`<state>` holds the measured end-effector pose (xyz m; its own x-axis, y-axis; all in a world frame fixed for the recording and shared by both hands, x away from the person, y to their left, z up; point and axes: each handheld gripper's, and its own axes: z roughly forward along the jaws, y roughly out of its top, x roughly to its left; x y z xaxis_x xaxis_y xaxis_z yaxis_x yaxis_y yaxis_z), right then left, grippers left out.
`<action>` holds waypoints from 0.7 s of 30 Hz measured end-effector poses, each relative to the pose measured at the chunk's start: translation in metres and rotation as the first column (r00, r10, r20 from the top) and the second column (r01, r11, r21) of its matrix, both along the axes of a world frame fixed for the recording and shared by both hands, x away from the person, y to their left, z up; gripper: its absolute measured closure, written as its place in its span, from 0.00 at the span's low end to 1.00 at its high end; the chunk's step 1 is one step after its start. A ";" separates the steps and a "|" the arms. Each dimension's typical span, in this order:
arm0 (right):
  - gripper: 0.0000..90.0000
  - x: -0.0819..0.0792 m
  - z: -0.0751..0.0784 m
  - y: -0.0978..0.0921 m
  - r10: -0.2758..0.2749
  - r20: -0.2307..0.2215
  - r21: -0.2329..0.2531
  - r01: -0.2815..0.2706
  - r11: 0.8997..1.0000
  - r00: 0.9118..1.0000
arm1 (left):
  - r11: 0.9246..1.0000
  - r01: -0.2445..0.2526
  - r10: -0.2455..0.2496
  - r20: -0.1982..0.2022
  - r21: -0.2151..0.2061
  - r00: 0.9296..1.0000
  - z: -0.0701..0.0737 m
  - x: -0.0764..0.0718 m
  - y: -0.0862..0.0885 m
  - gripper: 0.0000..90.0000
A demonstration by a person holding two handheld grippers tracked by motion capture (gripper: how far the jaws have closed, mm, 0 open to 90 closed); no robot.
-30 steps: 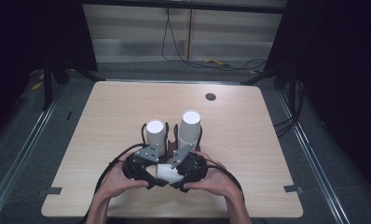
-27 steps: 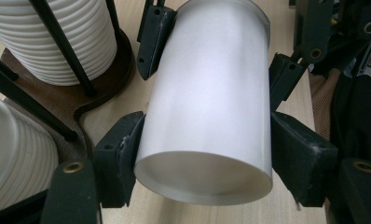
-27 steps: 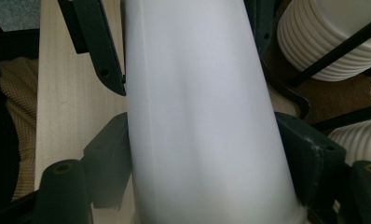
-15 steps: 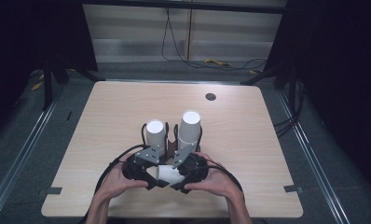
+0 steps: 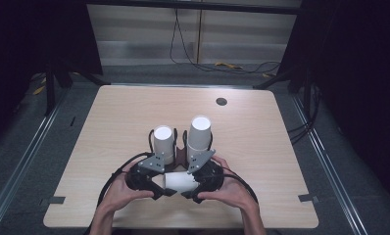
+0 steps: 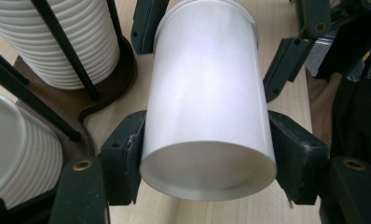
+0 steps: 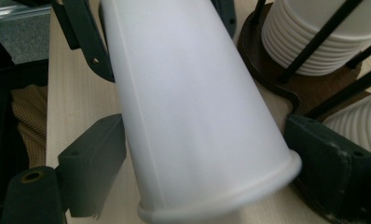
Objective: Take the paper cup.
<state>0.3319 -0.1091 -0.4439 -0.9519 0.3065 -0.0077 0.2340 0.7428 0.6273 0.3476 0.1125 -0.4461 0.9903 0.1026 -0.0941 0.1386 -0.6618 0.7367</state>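
White cup (image 5: 179,182) held sideways over bench (image 5: 261,147), base clamped by left claw (image 6: 207,154), rim end gripped by right claw (image 7: 207,168). Likely next: separation or stacking.

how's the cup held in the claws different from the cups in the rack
The held cup lies on its side between the left claw and the right claw; the stacked cups stand upright in the rack. The held cup is single and its wall looks smooth; the stacked cups are nested, their rims making ridged bands. Both are white and tapered.
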 end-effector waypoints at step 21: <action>0.16 -0.008 -0.015 -0.028 -0.085 -0.032 0.076 0.087 0.993 0.996 | 0.988 -0.066 0.066 -0.002 -0.141 0.998 -0.002 -0.005 0.016 0.38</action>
<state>0.3239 -0.1367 -0.4587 -0.9214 0.3858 0.0459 0.3137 0.6690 0.6738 0.3424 0.1289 -0.4482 0.9820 0.1540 -0.1098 0.1768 -0.5411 0.8221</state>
